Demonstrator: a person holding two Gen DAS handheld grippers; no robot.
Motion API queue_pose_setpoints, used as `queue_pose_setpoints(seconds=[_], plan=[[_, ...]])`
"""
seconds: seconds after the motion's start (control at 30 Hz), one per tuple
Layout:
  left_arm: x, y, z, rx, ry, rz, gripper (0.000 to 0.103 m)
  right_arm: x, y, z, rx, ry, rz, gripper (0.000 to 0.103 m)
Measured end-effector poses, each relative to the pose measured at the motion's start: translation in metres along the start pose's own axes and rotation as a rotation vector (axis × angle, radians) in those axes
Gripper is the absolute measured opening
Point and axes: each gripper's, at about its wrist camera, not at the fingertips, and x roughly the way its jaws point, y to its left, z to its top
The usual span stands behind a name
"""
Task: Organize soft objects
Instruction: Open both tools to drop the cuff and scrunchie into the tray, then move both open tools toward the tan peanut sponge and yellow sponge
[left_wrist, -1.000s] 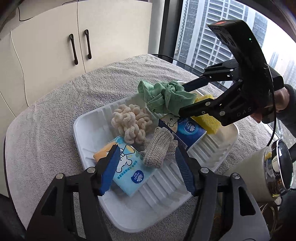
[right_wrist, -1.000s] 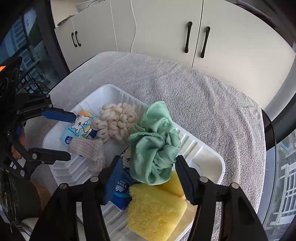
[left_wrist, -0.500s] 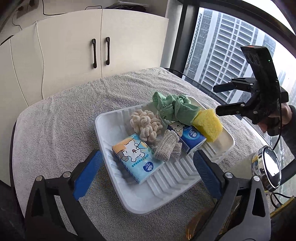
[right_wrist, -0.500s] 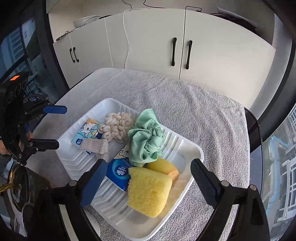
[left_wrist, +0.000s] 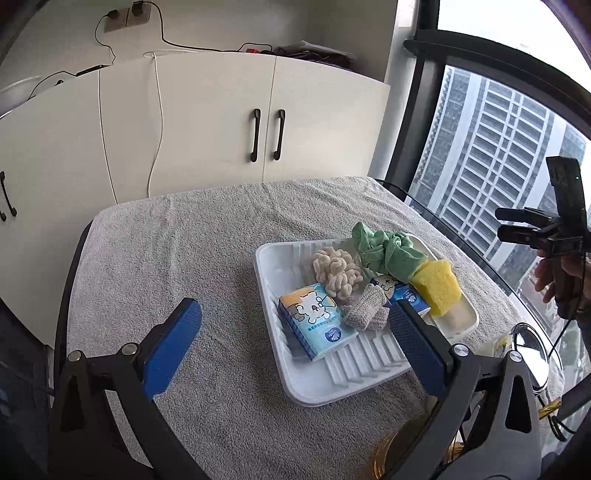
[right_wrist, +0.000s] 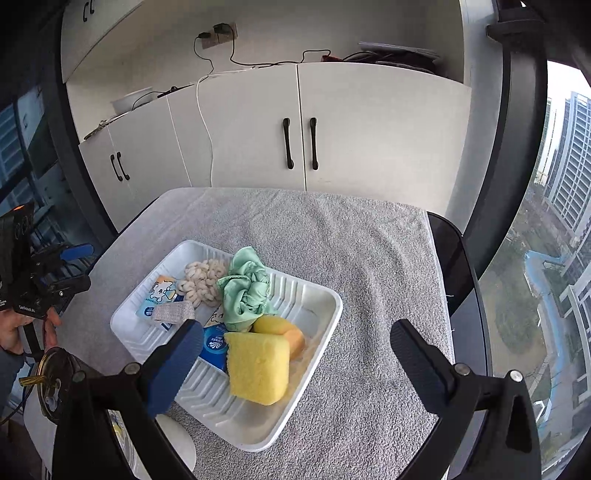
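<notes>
A white tray (left_wrist: 317, 391) (right_wrist: 317, 332) sits on a grey towel-covered table. In it lie a green cloth (left_wrist: 388, 251) (right_wrist: 245, 290), a cream knotted rope ball (left_wrist: 336, 271) (right_wrist: 203, 282), a beige knitted piece (left_wrist: 364, 308) (right_wrist: 173, 312), two tissue packs (left_wrist: 317, 325) (left_wrist: 404, 293), a yellow sponge (left_wrist: 437, 282) (right_wrist: 258, 369) and an orange-yellow sponge (right_wrist: 284, 332). My left gripper (left_wrist: 293, 349) is open and empty, held back above the tray's near-left side. My right gripper (right_wrist: 295, 363) is open and empty, held back over the tray's near corner.
White cabinets (left_wrist: 221, 122) stand behind the table. A window (left_wrist: 498, 155) runs along the right. A round metal-lidded container (left_wrist: 528, 354) (right_wrist: 55, 384) stands off the tray's near corner. The towel (left_wrist: 177, 240) (right_wrist: 369, 258) spreads around the tray.
Both grippers have pulled back and up from the tray and opened wider. The green cloth left the right gripper's fingers and now lies in the tray.
</notes>
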Motion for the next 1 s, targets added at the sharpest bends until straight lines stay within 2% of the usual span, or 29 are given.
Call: queue_pose_setpoints(seconds=[0.2, 0.4, 0.63, 0.7, 0.83, 1.0], plan=[[-0.042, 0.0, -0.034, -0.041, -0.028, 0.064, 0.103, -0.044, 0.012, -0.044, 0.009, -0.056, 0.01, 0.103], [-0.077, -0.013, -0.078, -0.064, -0.032, 0.112, 0.103, -0.077, 0.031, -0.096, 0.042, -0.073, 0.033, 0.103], [-0.117, -0.036, -0.138, -0.124, -0.033, 0.112, 0.103, -0.109, 0.073, -0.155, 0.053, -0.079, 0.079, 0.103], [-0.122, -0.045, -0.154, -0.133, -0.012, 0.105, 0.103, -0.112, 0.092, -0.17, 0.039, -0.071, 0.093, 0.103], [-0.129, -0.061, -0.183, -0.155, 0.038, 0.09, 0.103, -0.114, 0.128, -0.19, -0.002, -0.049, 0.126, 0.103], [-0.138, -0.079, -0.203, -0.158, 0.048, 0.086, 0.103, -0.109, 0.164, -0.202, -0.041, -0.028, 0.154, 0.103]])
